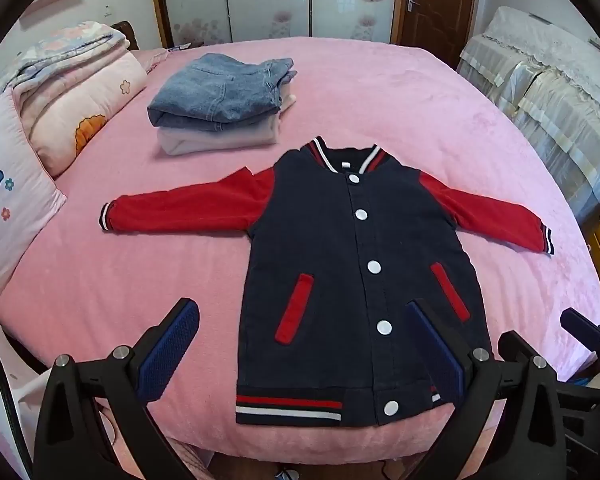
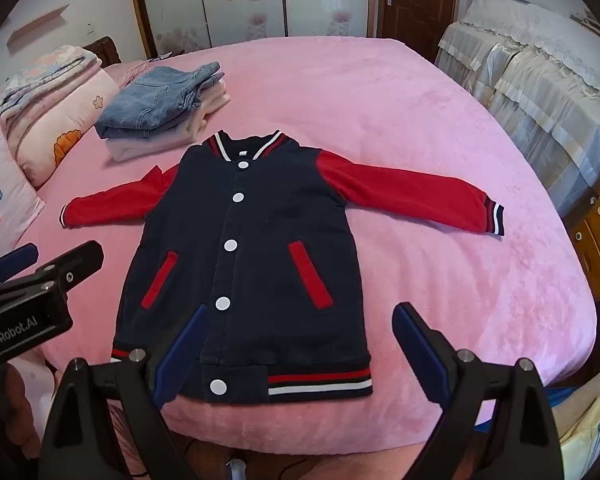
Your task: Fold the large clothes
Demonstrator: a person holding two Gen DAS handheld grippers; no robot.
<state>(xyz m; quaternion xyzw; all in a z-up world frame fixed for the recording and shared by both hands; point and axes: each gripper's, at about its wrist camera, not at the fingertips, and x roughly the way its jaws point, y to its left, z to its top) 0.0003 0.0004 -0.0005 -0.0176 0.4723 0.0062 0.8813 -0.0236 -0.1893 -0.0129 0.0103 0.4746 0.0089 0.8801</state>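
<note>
One jacket (image 1: 340,264) lay flat near the bed's (image 1: 440,112) front edge, collar pointing away, long axis front to back, two sleeves spread. One folded stack (image 1: 220,108) sat behind. Left gripper (image 1: 304,344) and right gripper (image 2: 300,350) jaws stood apart, empty.

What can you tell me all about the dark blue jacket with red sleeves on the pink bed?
The dark navy baseball-style jacket with red sleeves lies flat, front up, on the pink fuzzy bedspread. It looks like soft cotton. Five white snap buttons close it. Both sleeves are spread sideways. Collar, cuffs and hem have red and white stripes, and two slanted pockets are trimmed red. Only the bedspread appears to touch it.
</note>
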